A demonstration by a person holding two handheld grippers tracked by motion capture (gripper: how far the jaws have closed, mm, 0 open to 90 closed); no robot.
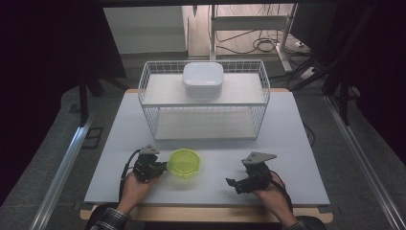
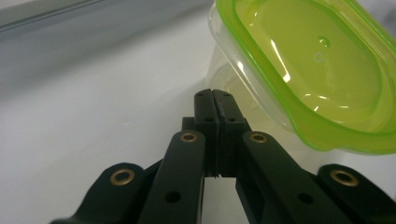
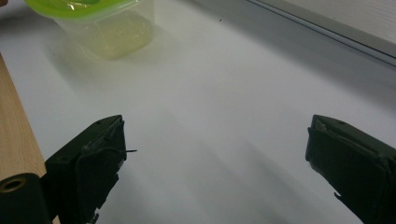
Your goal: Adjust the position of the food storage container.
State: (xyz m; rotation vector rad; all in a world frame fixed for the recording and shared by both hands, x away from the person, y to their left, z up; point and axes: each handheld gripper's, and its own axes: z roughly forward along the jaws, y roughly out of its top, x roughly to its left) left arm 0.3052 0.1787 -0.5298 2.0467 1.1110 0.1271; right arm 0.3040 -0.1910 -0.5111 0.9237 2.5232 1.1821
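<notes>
A clear plastic container with a lime-green lid (image 1: pixel 185 163) stands on the white table near its front edge. My left gripper (image 1: pixel 164 166) lies just left of it, jaws pressed together with nothing between them. In the left gripper view the closed tips (image 2: pixel 215 93) sit close against the container (image 2: pixel 308 70), below the lid's rim; contact is unclear. My right gripper (image 1: pixel 232 184) rests at the front right, apart from the container. The right gripper view shows its jaws (image 3: pixel 215 140) spread wide over bare table, with the container (image 3: pixel 107 28) farther off at the upper left.
A white wire basket shelf (image 1: pixel 143 76) stands across the back of the table (image 1: pixel 287 143), with a white lidded box (image 1: pixel 203 79) on its top level. The wooden front edge (image 3: pixel 14 140) runs just behind the right gripper.
</notes>
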